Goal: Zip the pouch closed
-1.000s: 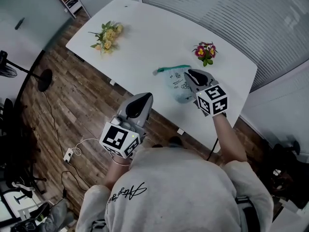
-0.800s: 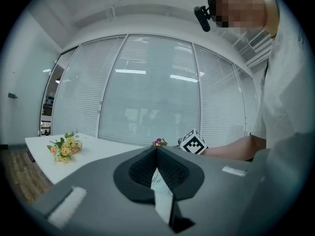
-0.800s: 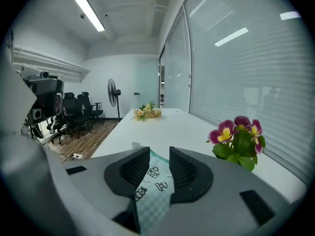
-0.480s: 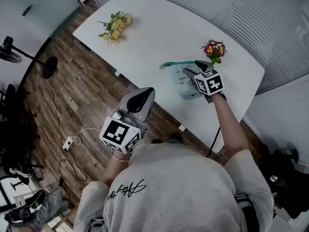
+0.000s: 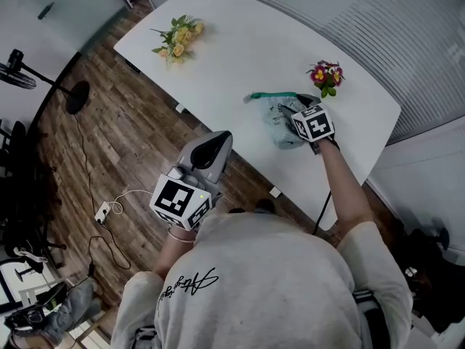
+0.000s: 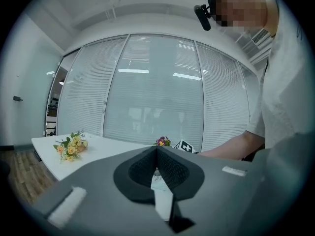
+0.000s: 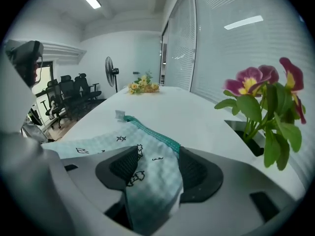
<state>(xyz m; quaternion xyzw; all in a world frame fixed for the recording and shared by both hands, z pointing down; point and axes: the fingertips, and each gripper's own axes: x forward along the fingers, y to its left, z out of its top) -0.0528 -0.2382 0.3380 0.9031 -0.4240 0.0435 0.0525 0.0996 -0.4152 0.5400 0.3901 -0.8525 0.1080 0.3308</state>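
The left tongs (image 6: 157, 150) are shut tight. Their two dark tips touch, and nothing is in them. They are held close to the person's body, over the wood floor (image 5: 109, 144), not over the table (image 5: 240, 42). Just past their tips is the edge of the white table. A bit farther on is the right tongs' cube (image 6: 187, 145) with the black and white squares. Far off to their left lie the yellow flowers (image 6: 72, 145).

The right tongs (image 7: 158, 154) are wide open. They point down at the table, and the pouch (image 7: 88, 144) lies flat on it. One end of the pouch sits in the gap between the two dark pads (image 7: 192, 171). The cloth is pale green with little checks and small black drawings. I cannot tell if the pads touch the cloth.

The green zip strip (image 7: 152, 132) starts right by the right-hand pad and runs away from the tongs along the pouch's top edge. At its far end is a small white tab (image 7: 119, 114). I cannot tell if the zip is open or shut.

Close on the right of these tongs stand the pink flowers (image 7: 261, 97) with green leaves. Far ahead, near the other end of the table, are the yellow flowers. Past the table stand a fan (image 7: 109, 65) and some black chairs (image 7: 74, 90).
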